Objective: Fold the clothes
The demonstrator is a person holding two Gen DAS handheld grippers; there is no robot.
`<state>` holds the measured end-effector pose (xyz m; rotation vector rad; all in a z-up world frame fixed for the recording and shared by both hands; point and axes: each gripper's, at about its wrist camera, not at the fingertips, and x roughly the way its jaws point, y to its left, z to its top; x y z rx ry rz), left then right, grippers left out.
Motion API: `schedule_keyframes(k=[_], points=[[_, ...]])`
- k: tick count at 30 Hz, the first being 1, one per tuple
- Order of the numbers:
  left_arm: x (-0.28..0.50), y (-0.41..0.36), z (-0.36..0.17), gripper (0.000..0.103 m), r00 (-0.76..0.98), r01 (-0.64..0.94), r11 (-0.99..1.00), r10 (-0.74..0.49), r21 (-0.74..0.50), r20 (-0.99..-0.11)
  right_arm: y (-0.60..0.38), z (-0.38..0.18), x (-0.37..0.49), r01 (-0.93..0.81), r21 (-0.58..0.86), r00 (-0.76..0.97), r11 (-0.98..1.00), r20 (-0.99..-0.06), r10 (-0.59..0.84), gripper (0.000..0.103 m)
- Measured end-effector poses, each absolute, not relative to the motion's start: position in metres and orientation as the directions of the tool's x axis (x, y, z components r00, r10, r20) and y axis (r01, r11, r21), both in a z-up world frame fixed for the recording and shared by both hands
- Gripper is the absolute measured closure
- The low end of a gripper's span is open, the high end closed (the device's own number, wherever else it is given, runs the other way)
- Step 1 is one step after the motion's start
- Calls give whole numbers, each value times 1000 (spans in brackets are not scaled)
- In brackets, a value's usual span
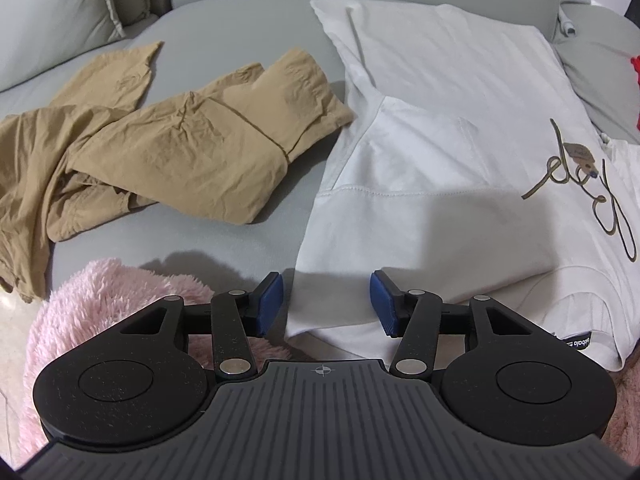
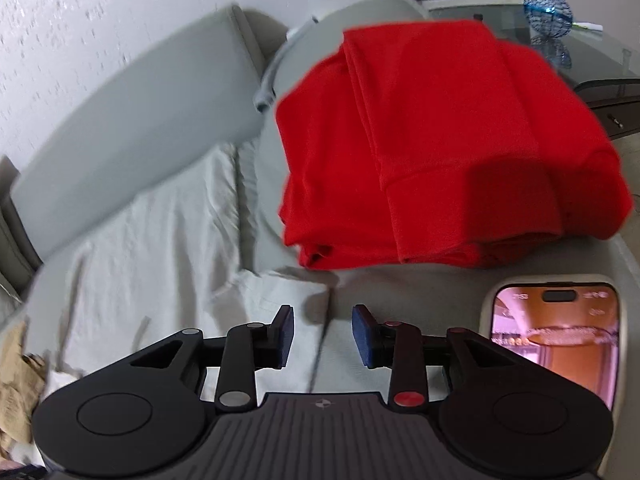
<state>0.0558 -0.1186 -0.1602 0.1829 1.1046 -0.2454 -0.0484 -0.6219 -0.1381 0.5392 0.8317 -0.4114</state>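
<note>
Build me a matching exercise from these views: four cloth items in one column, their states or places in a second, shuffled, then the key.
1. white sweatshirt with gold script
2. tan trousers
3. red garment
4. fluffy pink blanket

A. crumpled, unfolded on the grey sofa
B. folded in a stack beyond the right gripper
C. partly folded, corner between the open left gripper's pads
D. at the sofa's near edge

Pairs: 1-C, 2-A, 3-B, 4-D

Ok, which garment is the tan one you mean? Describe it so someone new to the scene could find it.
In the left wrist view, start from the grey sofa seat. The tan garment lies crumpled on its left half, beside the flat white hoodie. It is the only brown, thin, wrinkled piece: the hoodie is white and smooth, and the pink fluffy blanket sits nearer the camera.
</note>
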Motion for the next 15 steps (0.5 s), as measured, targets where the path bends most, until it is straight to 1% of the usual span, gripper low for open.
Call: schedule_keyframes(k=[6,8,12,14,15], points=[[56,-120,-162,47,423,287,957,-99,30,-901,-613,-145,-36,483,232,609,845,-782,-133,69],[57,-120,-162,47,422,287,958,-100,28,-901,-613,-148,-32,477,201,589,856,-795,-142,70],[57,-119,-161,47,420,285,958,-102,24,-902,-618,-148,-33,486,185,576,854,-803,-154,81],[58,-118,-161,46,419,282,959,-105,19,-902,-619,-142,-39,488,191,585,851,-796,-157,94],[58,-118,-161,46,418,280,960,-108,15,-902,-619,-137,-44,488,198,595,850,-788,-158,97]])
